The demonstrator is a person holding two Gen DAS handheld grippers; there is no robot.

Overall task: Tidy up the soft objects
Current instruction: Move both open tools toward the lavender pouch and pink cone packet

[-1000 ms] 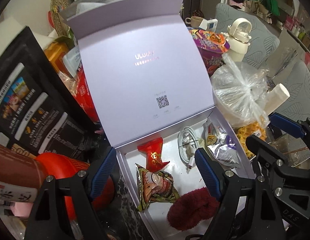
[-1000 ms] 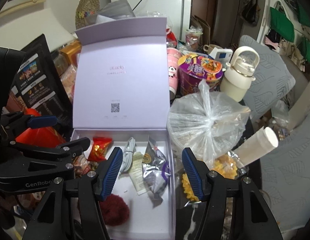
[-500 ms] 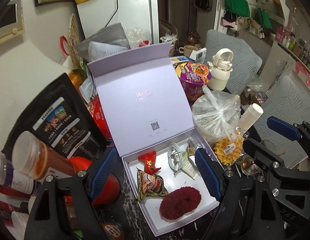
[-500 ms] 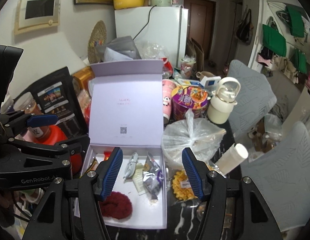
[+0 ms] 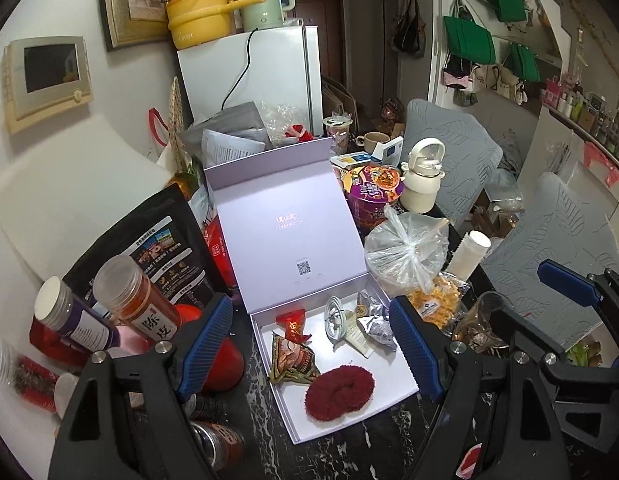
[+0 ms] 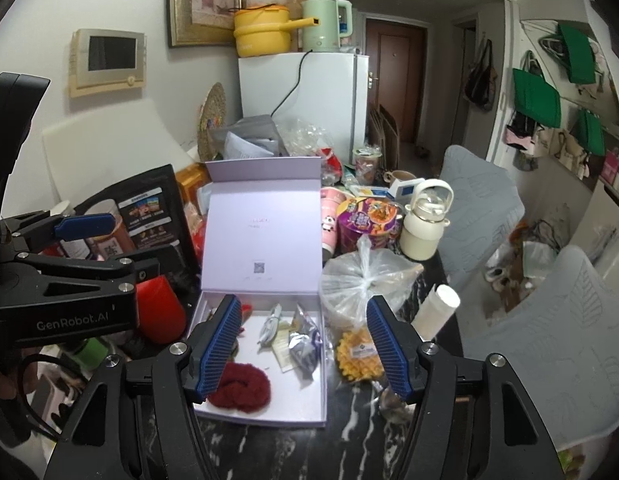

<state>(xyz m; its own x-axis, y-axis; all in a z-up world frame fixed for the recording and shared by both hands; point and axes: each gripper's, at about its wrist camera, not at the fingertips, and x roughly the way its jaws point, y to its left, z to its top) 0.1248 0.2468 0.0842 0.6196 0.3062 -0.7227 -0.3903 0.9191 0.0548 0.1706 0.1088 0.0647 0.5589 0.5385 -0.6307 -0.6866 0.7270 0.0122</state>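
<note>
An open lilac box [image 5: 393,394] [image 6: 265,414] sits on the dark marble table with its lid upright. Inside lie a dark red fuzzy scrunchie [image 5: 340,387] [image 6: 239,387], a green snack packet [image 5: 293,358], a red candy packet [image 5: 293,322], a white cable [image 5: 335,316] and a silver packet [image 5: 375,324] [image 6: 303,342]. My left gripper [image 5: 309,308] hangs open well above the box, holding nothing. My right gripper [image 6: 303,302] is also above the box; its jaws are opening with nothing between them.
A knotted plastic bag [image 5: 405,256], a purple noodle cup [image 5: 373,194], a cream bottle [image 5: 423,178] and a waffle pack [image 6: 359,354] crowd the box's right side. A black pouch [image 5: 149,252], spice jars [image 5: 137,300] and a red cup [image 6: 161,308] stand left. Grey chairs [image 6: 549,340] are right.
Both grippers have risen and drawn back from the box, so more of the room shows. The box's contents lie as before. The right jaws stand slightly wider.
</note>
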